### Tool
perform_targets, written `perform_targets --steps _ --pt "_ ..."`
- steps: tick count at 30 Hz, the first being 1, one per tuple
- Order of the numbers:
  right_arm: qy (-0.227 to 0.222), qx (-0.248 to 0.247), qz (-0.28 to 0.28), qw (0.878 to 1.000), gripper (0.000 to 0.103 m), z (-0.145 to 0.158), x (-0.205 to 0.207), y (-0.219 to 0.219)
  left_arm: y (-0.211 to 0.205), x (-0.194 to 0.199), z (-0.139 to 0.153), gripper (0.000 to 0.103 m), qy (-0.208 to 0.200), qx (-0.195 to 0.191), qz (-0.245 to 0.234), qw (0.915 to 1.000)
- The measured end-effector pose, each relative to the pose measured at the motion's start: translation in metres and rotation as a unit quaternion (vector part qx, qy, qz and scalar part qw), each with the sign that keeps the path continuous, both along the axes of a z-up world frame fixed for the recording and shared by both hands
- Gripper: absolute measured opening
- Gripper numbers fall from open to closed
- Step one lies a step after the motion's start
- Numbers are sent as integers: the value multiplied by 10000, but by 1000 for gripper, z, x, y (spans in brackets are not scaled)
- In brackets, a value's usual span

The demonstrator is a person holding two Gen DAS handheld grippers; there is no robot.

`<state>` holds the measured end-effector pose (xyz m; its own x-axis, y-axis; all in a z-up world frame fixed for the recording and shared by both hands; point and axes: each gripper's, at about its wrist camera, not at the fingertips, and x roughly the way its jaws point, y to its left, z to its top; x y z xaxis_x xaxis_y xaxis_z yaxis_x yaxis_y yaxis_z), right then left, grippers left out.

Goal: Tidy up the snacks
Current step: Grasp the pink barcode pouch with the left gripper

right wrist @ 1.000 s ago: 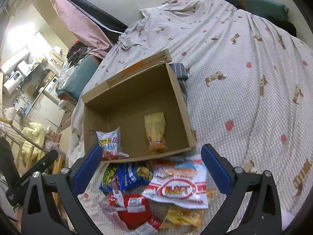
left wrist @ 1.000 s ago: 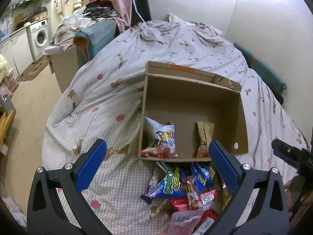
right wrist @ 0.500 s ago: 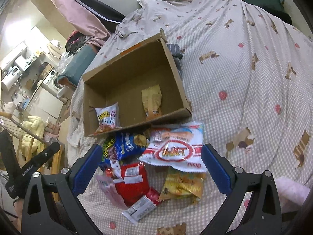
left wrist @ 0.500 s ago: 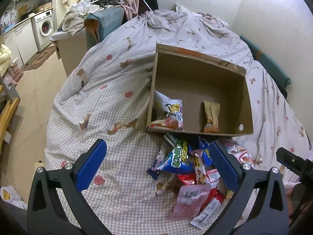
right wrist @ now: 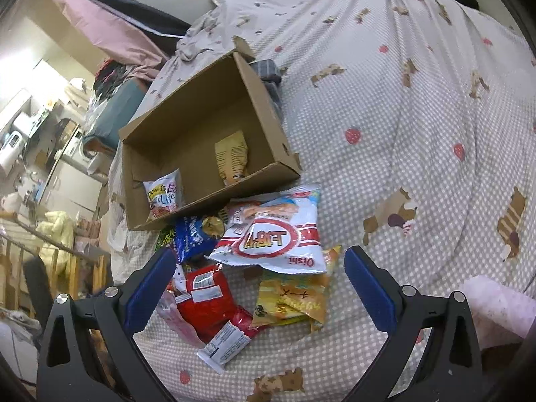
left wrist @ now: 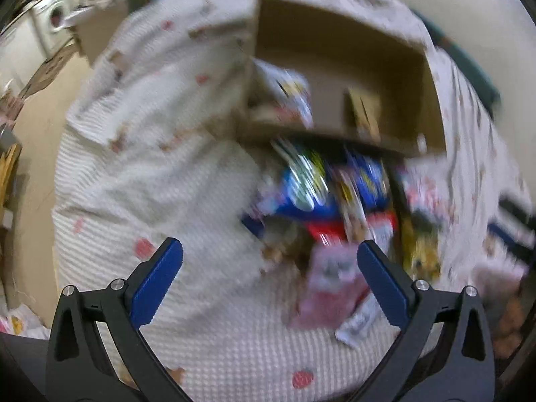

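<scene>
Snack pile beside a cardboard box [right wrist: 201,140] on the bed

Both the left gripper [left wrist: 269,264] and right gripper [right wrist: 259,268] hover spread and empty. An "Oishi" bag [right wrist: 278,234] tops the pile; a "Life" packet [right wrist: 164,194] and tan packet [right wrist: 231,157] sit inside the box.

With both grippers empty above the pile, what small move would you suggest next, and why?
Probably lower the open right gripper onto the big white and red bag. It lies on top of the pile, just outside the cardboard box, which holds only two packets.
</scene>
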<state>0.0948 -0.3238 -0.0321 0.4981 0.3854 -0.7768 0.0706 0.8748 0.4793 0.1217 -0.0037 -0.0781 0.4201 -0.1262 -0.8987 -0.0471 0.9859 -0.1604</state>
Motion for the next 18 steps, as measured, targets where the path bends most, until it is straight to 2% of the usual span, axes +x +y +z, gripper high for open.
perform_targets --steps 3,6,11,12,14,17,18 --pt "89 -3 -41 10000 103 -4 0 -4 -31 -9 -21 103 315 66 -457 9984" --pt "120 -5 -70 9999 103 -6 -1 -7 -47 -14 -33 103 349 347 -452 9978" --pt "132 -139 -131 9997 103 -7 -3 -11 -66 -21 -43 101 335 400 -315 9981" --pt "146 -151 -138 9997 103 -7 -3 -12 -69 -21 -42 98 303 444 -348 9979" --pt "181 -171 -155 9996 103 -9 -3 -14 -76 -21 -43 75 329 433 -514 9972" --pt "410 -231 -187 9987 103 -18 -2 -17 -79 -23 -42 57 358 421 -600 9967" --pt "532 -248 -167 9981 103 -22 -1 -16 -78 -24 -41 55 331 472 -584 9966"
